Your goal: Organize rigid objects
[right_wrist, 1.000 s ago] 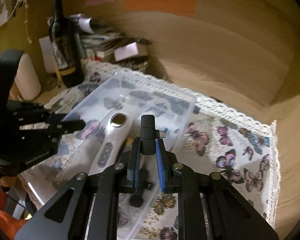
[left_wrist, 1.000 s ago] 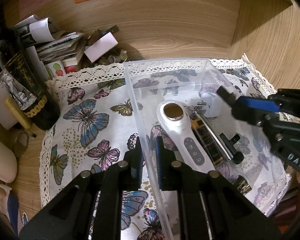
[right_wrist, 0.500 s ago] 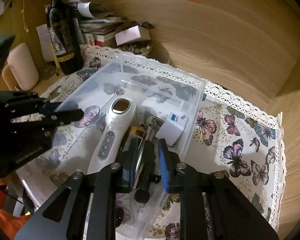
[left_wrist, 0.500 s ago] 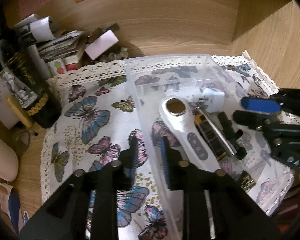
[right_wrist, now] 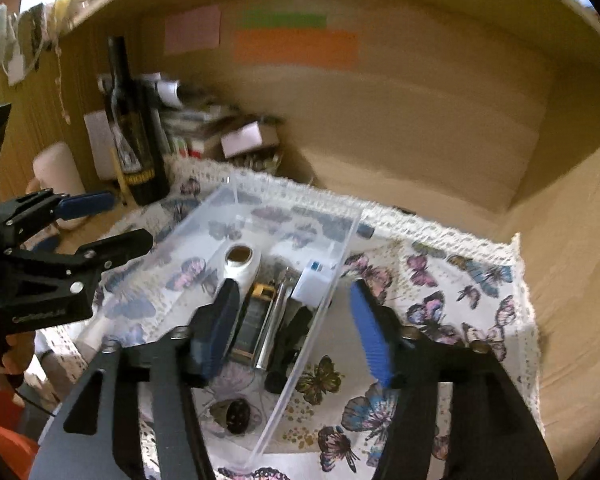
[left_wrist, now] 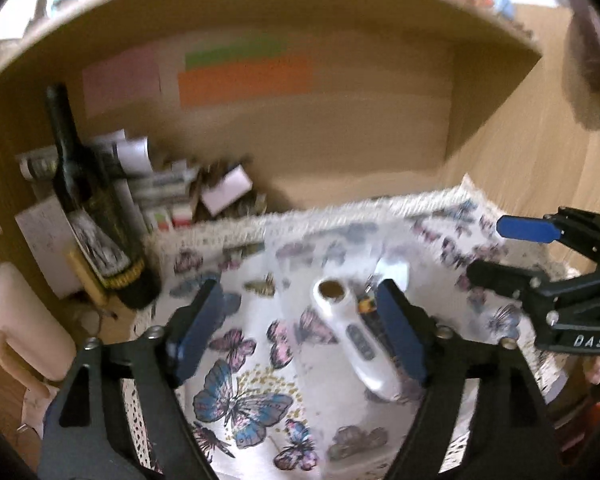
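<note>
Bin: clear plastic bin sits on the butterfly cloth inside the wooden alcove; its walls are thin and see-through, and I judge them light, a little flexible and slippery to my pads.
Contents: white handheld device with a round dark head, lying along the bin's left side; beside it a dark flat gadget with a yellow end, a slim metal rod, a black clip-like piece and a small white box against the right wall. All lie inside the bin, touching or close together.
Loose item: dark oval object near the bin's near end; whether it lies inside or under the wall I cannot tell.
My right claw: right gripper hangs above the near end of the bin, jaws spread wide, nothing in them.
My left claw: left gripper is likewise spread wide and empty, above the cloth and the bin's left part; that view is blurred.
Handling: the pieces look stiff and hard, none fragile-looking; the white device is smooth and rounded, so I would take it across its narrower handle. The metal rod is likely slick; grip mid-length.
Surroundings: wine bottle and stacked papers stand at the back left, apart from the bin.
</note>
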The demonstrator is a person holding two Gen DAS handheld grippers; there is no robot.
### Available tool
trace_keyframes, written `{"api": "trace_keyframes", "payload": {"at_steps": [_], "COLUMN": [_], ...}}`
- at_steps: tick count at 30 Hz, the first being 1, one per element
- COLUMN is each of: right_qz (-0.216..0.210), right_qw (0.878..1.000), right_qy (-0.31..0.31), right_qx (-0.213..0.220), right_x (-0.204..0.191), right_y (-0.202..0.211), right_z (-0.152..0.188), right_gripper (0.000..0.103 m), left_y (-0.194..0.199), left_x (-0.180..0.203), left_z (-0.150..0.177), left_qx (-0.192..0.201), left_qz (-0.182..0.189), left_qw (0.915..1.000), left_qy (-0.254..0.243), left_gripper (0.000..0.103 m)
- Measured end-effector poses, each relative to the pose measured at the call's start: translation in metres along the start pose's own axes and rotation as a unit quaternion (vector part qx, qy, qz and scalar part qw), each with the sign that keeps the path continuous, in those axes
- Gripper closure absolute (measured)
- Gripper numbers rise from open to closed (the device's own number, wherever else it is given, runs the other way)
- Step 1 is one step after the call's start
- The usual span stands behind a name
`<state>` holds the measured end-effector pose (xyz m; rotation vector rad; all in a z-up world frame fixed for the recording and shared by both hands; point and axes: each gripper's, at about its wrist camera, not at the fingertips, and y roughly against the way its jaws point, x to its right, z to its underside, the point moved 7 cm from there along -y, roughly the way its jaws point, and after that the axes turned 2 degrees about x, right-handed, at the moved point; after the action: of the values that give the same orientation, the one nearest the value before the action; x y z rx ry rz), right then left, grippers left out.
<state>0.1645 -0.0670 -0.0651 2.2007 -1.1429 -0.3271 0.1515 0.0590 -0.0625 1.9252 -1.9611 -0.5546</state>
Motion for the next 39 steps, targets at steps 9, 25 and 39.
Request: {"api": "trace_keyframes", "payload": {"at_steps": [9,25,39], "right_qz": [0.022,0.048,0.055], "right_qw": [0.996,0.989,0.988], "right_qy": [-0.024,-0.043,-0.049], "right_qx": [0.084,0.133,0.138], "right_x": [0.007,0.005,0.005], "right_y": [0.055,0.086,0.089], "right_z": [-0.008,0.002,0.003], "right_gripper": [0.006,0.0,0.0], "left_y": [0.049,0.076,0.076], "left_x": [0.021,0.022,0.026], "left_z": [-0.019,-0.012,-0.013], "left_qx": [0.086,0.121,0.123], "left_qz": [0.014,0.005,0.009], "left_qw": [0.9959,0.9908,0.991], "left_qy": [0.026,0.06,0.053], "left_gripper": [0.002,0.0,0.0]}}
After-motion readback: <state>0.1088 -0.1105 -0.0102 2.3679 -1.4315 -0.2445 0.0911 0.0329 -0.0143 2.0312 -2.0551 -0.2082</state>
